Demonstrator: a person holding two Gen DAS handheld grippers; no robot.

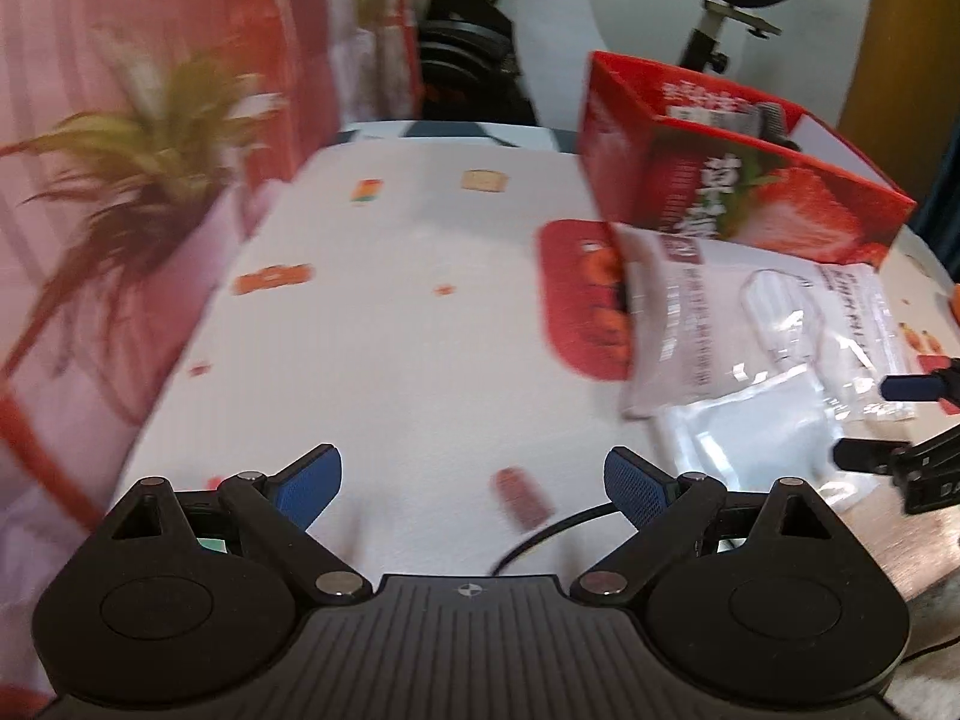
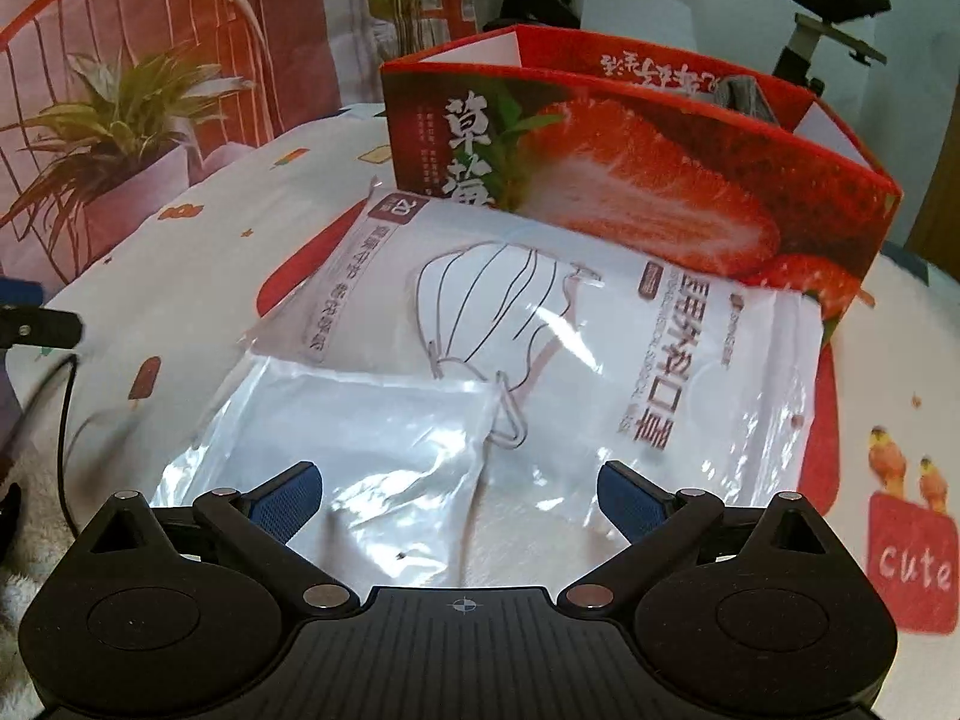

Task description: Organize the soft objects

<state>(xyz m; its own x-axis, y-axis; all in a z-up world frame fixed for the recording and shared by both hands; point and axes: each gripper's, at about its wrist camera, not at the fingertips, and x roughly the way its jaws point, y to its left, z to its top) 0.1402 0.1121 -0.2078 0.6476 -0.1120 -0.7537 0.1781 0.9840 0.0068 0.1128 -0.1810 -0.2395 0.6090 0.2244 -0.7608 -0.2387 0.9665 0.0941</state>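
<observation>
A white face-mask bag (image 2: 600, 324) with a clear plastic end lies flat on the printed tablecloth (image 2: 198, 240), its far edge against a red strawberry box (image 2: 630, 180) that stands open-topped. My right gripper (image 2: 457, 471) is open just above the bag's clear near end, its blue pads on either side and not touching it. In the left wrist view my left gripper (image 1: 473, 462) is open over bare cloth with nothing between its fingers. There the bag (image 1: 750, 324) and the box (image 1: 738, 180) lie to its right. The right gripper (image 1: 864, 420) shows at the right edge.
A potted plant (image 2: 120, 138) and a red wire chair (image 2: 138, 18) stand at the left. An exercise bike (image 2: 828, 6) is behind the box. A black cable (image 1: 540, 531) runs over the near cloth. One of the left gripper's fingers (image 2: 48, 319) shows at the left edge.
</observation>
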